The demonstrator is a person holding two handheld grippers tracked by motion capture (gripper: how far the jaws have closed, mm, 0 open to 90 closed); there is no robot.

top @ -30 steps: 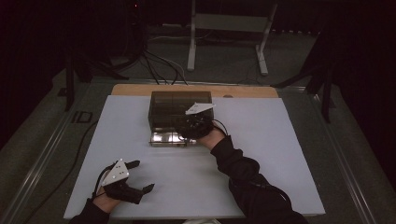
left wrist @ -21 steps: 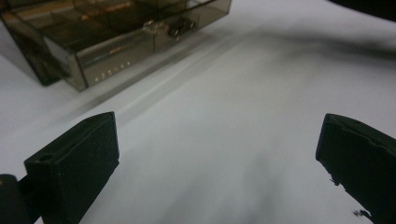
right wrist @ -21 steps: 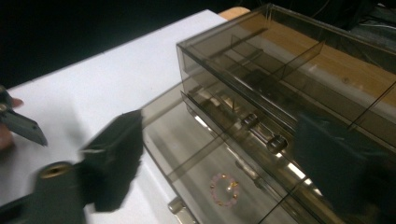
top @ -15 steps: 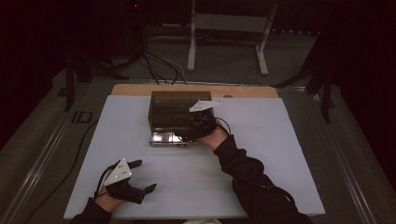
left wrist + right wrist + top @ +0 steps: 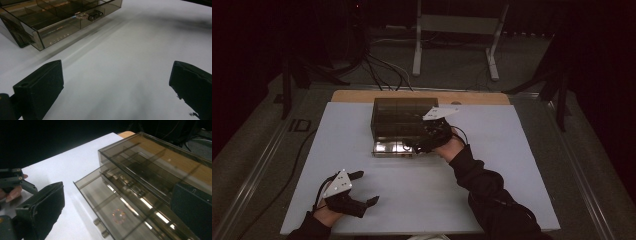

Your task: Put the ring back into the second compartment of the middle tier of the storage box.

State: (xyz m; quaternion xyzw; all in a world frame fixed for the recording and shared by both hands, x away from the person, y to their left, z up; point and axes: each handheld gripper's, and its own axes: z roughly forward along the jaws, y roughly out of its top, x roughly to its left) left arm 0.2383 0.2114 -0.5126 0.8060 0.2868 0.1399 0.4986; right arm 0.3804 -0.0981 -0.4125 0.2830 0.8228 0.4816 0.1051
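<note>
Drawer [image 5: 394, 147] half pulled out of smoky organizer box [image 5: 402, 116] at table's 12 o'clock. Right gripper [image 5: 421, 142] jaws just opened wide, empty, above the drawer. Left gripper [image 5: 362, 187] open, empty, at 7. Lift clear before reaching in.

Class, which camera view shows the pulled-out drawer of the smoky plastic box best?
The right gripper view: the drawer lies close, with its handle. The left gripper view shows its front corner; the high view shows a small, glinting strip.

Black two-jaw left gripper [image 5: 362, 189] with grey triangular plate dotted with screws, matching right gripper [image 5: 414, 146], thick matte black jaws, black cable looping behind it, dark long sleeve [image 5: 484, 192]
</note>
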